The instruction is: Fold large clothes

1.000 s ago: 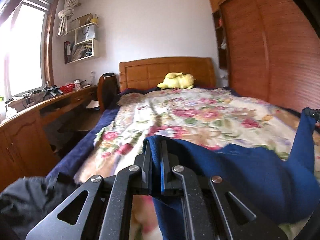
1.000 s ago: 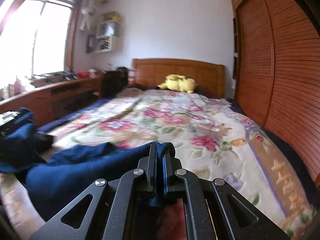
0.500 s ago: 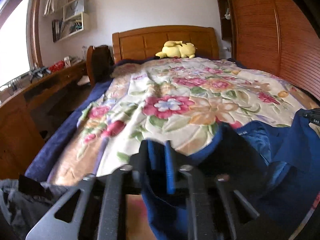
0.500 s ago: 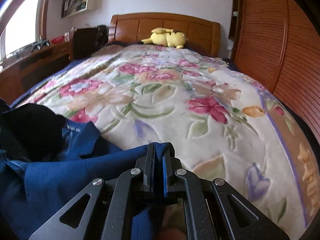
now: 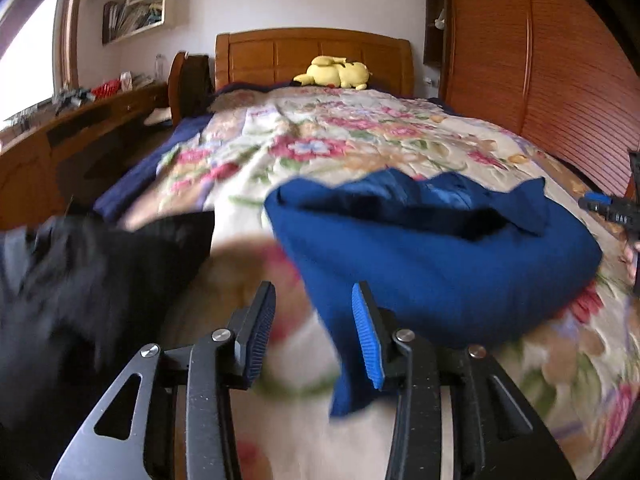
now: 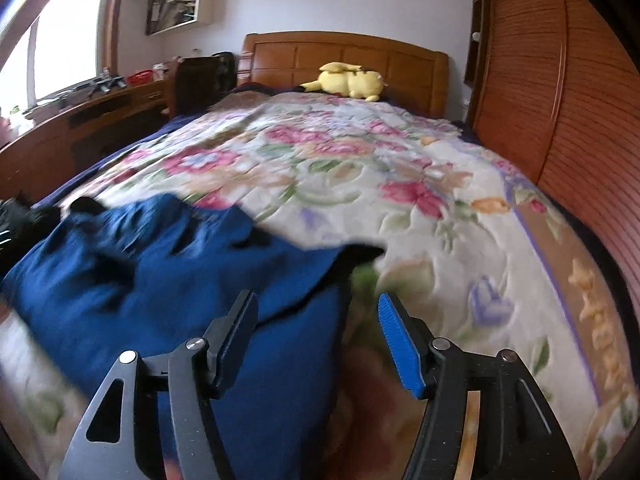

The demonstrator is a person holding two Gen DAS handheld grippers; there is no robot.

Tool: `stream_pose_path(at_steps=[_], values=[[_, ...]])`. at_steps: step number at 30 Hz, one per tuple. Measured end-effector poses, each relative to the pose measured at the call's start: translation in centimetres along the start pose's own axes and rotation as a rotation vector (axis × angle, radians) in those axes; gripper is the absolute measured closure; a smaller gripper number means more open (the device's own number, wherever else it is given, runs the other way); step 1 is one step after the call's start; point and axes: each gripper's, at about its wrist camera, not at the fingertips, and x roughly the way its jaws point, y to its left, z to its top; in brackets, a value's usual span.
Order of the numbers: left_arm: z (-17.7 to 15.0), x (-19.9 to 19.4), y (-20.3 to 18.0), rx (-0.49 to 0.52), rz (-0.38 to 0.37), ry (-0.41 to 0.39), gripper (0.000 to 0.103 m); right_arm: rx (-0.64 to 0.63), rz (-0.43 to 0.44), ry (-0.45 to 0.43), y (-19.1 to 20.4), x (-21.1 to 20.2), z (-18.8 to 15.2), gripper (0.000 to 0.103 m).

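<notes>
On the far left, a wooden desk [image 5: 80, 120] runs under the window, with wall shelves [image 5: 136, 12] above it. Near the left edge of the left wrist view a dark garment [image 5: 80, 280] lies bunched on the near end of the bed, blurred. The bed itself carries a floral bedspread [image 6: 360, 168] that fills the middle of both views, and a yellow plush toy [image 6: 352, 82] rests at the far end against the wooden headboard [image 6: 344, 56].

The blue garment [image 5: 440, 260] lies in a loose heap on the near part of the bedspread, just right of the dark garment and apart from it. The left gripper [image 5: 314, 332] points down at the heap's near left edge; its jaws are opening, about a third apart, and a hanging fold of blue cloth sits between them, touching the right pad but not pinched by both. In the right wrist view the same garment [image 6: 160, 280] spreads to the left, and its near right corner lies between the fingers of the right gripper [image 6: 318, 332]. These jaws are also opening, standing wider than the left pair, with the cloth loose against the left finger and clear of the right blue pad [image 6: 400, 344]. A wooden wardrobe [image 6: 560, 100] with slatted doors closes the scene on the right.
</notes>
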Motion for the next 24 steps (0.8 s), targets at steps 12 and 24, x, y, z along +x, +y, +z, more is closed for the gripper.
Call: stream_pose_path(at_steps=[12,24], values=[[-3.7,-1.9,-0.7,0.032,-0.001,0.049,0.062,0.069,0.073,0.059,-0.1,-2.1,-5.5,0.036],[-5.4,1.3,-1.9,0.096,0.052,0.136,0.06,0.038,0.039,0.035,1.4,0.0,-7.1,0.036]])
